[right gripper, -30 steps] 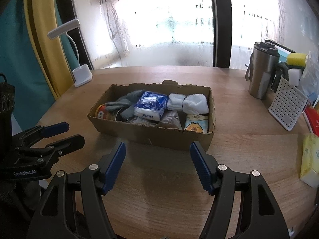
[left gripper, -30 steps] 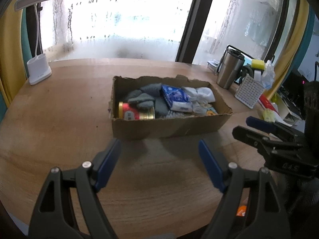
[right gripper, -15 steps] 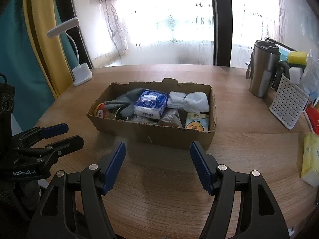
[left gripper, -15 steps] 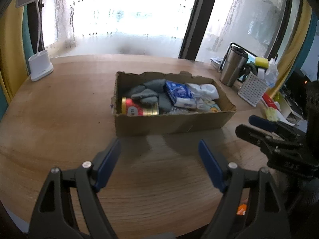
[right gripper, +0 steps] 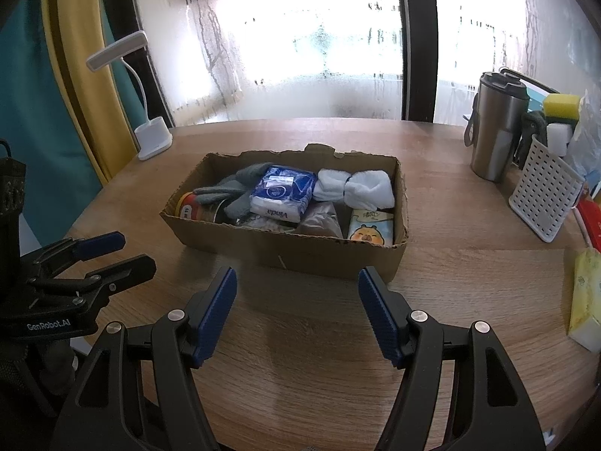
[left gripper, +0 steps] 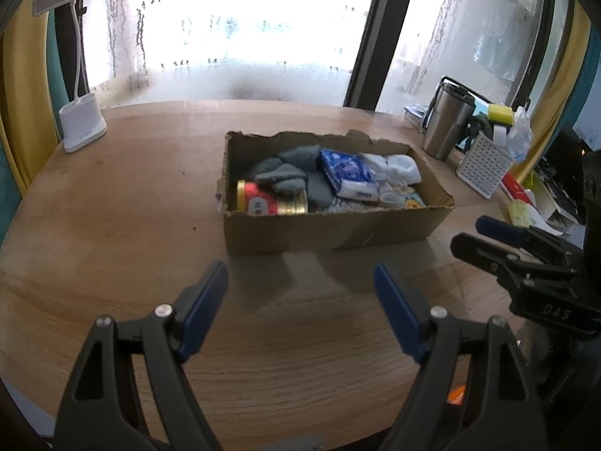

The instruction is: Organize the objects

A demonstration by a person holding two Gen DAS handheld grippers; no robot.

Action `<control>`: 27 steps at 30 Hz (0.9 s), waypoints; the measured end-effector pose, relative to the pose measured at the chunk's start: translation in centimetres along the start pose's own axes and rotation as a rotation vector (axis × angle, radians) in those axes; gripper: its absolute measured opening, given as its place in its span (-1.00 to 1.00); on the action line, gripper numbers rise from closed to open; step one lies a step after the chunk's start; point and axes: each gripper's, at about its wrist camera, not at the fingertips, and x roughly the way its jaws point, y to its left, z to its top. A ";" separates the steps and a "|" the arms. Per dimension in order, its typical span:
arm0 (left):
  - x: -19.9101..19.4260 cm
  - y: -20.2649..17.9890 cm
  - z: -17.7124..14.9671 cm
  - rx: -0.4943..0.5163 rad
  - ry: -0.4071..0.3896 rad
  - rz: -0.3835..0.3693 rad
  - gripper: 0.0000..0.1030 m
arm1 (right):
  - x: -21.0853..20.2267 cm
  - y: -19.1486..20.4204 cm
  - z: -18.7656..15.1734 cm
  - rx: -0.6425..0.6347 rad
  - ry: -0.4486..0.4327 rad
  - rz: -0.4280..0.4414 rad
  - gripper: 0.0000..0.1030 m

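The round wooden counter (right gripper: 469, 282) with a light brown grain fills most of both views. Near its middle stands an open brown cardboard box (right gripper: 300, 255) with torn edges, resting flat on the wood. At the upper left of both frames a white desk lamp (right gripper: 152, 143) stands on its base near the counter's far edge. At the upper right of the right wrist view a steel travel tumbler with a black lid (right gripper: 496, 127) stands upright, and just beside it is a white perforated plastic basket (right gripper: 544, 195). At the right edge lies a pale yellow tissue packet (right gripper: 584, 297), well apart from the box.
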 end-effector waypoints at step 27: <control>0.0 0.2 -0.2 0.003 -0.005 0.018 0.58 | 0.3 -0.2 -0.1 0.000 0.004 -0.003 0.37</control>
